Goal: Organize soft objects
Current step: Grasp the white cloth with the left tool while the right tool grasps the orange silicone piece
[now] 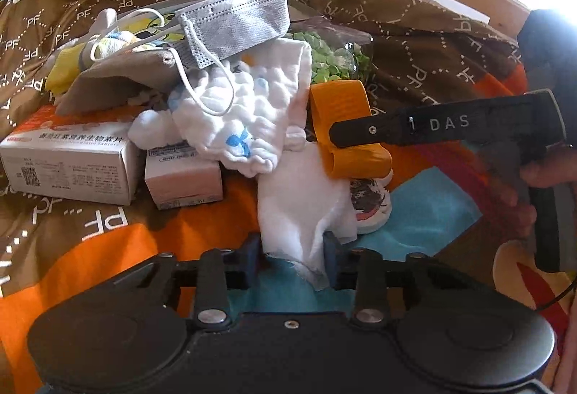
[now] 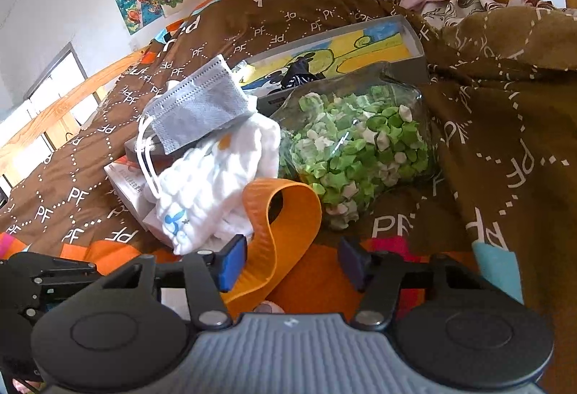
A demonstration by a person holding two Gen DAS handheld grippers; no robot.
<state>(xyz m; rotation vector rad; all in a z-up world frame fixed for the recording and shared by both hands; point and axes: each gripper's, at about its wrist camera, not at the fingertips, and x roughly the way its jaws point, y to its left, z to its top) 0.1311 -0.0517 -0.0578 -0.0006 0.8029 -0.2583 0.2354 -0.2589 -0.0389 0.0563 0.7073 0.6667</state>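
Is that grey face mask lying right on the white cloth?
Touching. The right wrist view shows the grey face mask resting on the puffy white cloth, its ear loops draped over it.

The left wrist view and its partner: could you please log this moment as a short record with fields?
setting: bed with a brown PF-print blanket
left gripper: fingers closed on the plain white cloth
right gripper: open, with the orange band between its fingers, not clamped
pile: grey face mask lies on top of the puffy white cloth with blue print
hard items: two cartons at left of the pile
beside the pile: clear bag of green pieces
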